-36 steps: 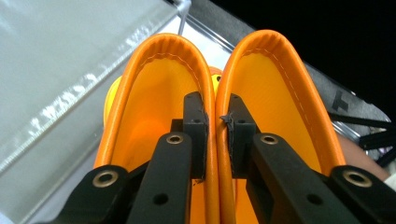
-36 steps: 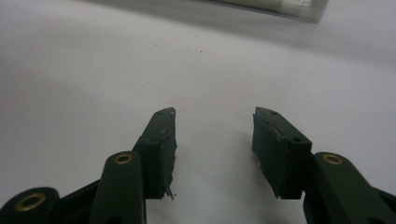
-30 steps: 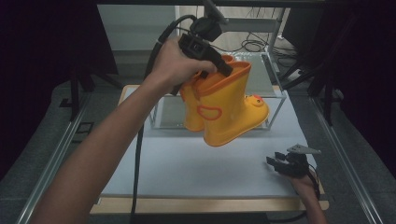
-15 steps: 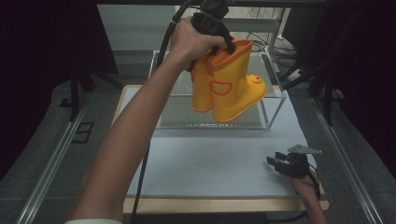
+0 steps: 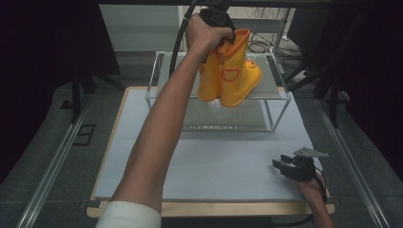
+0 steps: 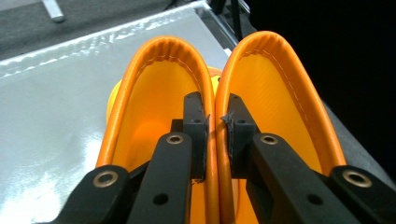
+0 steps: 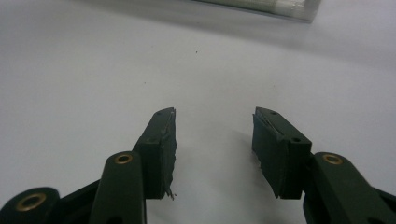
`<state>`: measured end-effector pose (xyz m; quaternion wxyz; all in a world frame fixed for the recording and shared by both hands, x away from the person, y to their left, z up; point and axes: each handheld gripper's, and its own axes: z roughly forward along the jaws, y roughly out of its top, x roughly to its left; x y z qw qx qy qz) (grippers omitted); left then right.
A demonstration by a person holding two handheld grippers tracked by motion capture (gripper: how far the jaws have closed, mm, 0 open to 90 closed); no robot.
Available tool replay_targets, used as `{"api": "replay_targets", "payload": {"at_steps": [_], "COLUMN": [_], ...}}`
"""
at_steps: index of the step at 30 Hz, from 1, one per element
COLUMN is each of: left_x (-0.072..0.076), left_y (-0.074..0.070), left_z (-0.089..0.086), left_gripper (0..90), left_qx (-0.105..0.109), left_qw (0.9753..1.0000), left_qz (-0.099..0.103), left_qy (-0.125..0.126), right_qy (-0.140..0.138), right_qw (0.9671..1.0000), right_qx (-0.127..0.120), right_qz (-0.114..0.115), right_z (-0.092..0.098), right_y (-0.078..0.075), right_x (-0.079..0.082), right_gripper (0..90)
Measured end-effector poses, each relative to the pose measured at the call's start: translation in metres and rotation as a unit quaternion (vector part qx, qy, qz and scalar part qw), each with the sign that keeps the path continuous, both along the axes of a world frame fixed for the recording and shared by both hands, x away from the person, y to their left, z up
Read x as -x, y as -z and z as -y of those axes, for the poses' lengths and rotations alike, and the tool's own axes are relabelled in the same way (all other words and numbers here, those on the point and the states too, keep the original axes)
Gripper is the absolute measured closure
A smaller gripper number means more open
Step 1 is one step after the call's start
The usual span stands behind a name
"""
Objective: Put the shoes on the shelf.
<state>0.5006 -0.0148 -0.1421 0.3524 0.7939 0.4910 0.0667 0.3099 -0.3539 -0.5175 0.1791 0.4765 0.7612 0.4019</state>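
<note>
Left gripper view: left gripper (image 6: 215, 123) clamped tight on the two touching inner rims of a pair of orange rubber boots (image 6: 261, 88), one jaw down inside each boot opening, the two rim walls pinched together between the pads. Boot linings a plain, brighter orange; a stitched line runs along each rim. Below and to the left of the boots, a silvery sheet-like surface (image 6: 60, 98) with glare on it. High view: the left hand (image 5: 204, 33) holds that gripper at the far side of the table, arm stretched forward, boots (image 5: 231, 71) hanging upright from the grip, clear of any surface, above the upper level of a clear-walled two-tier rack (image 5: 280, 102); toes point right. One boot carries a small outlined patch on its shaft. The rack stands on a pale mat (image 5: 214, 161) covering a wooden-edged table (image 5: 247, 207). Right gripper view: right gripper (image 7: 215, 140) with jaws spread wide, nothing between them, low over the bare mat. High view places it (image 5: 287, 166) near the table's front right corner, well apart from the boots.
</note>
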Motion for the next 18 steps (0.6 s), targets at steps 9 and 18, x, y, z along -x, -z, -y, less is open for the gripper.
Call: {"api": "replay_targets", "payload": {"at_steps": [9,18], "left_x": [-0.027,-0.052], "left_y": [0.001,0.027], "left_z": [-0.018,-0.028], "left_gripper": [82.5,81.5], "left_qx": [0.0,-0.028], "left_qw": [0.9989,0.9971], "left_qz": [0.01,0.003], "left_qy": [-0.046,-0.071], "right_qy": [-0.001,0.0], "right_qw": [1.0,1.0], "right_qx": [0.003,0.004], "right_qz": [-0.001,-0.004], "right_z": [-0.002,-0.002], "right_y": [0.0,0.001], "right_x": [0.0,0.001], "right_gripper": [49.5,49.3]}}
